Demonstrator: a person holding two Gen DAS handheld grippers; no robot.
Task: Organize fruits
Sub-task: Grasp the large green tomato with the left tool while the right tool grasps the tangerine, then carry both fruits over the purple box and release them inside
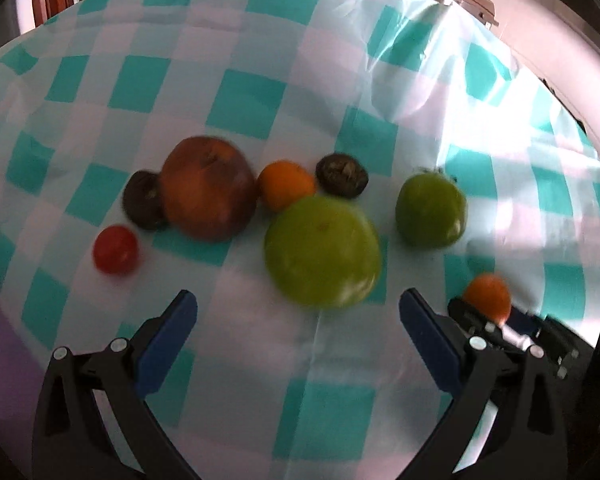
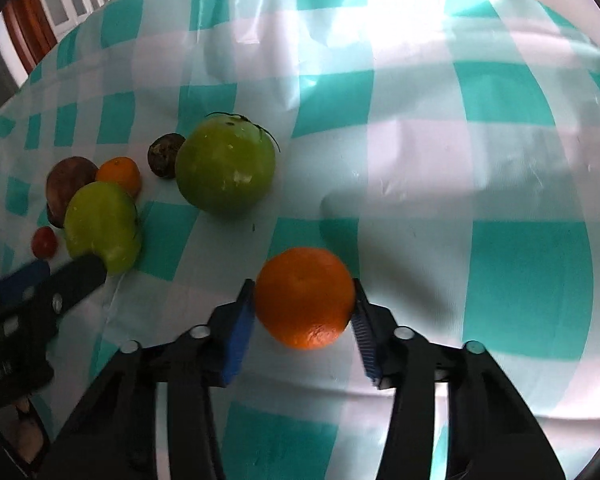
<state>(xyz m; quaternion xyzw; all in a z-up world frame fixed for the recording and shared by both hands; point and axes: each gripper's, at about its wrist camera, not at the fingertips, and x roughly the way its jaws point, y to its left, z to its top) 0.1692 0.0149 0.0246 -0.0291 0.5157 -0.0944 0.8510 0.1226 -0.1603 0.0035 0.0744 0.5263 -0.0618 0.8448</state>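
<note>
**On the checked tabletop: orange gripped, left gripper empty**

On the tabletop (image 2: 420, 160), my right gripper (image 2: 304, 312) is clenched on an orange (image 2: 304, 298); its underside is hidden. My left gripper (image 1: 298, 312) is spread wide, empty, just before a blurred green fruit (image 1: 322, 252). Behind lie a brown fruit (image 1: 208, 188), a small orange (image 1: 285, 189), two dark fruits I can't identify, a red one (image 1: 115, 250) and another green fruit (image 1: 431, 209).

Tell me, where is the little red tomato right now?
The red tomato lies on the checked tablecloth at the left end of the fruit cluster, just below the dark fruit in the left wrist view.
</note>
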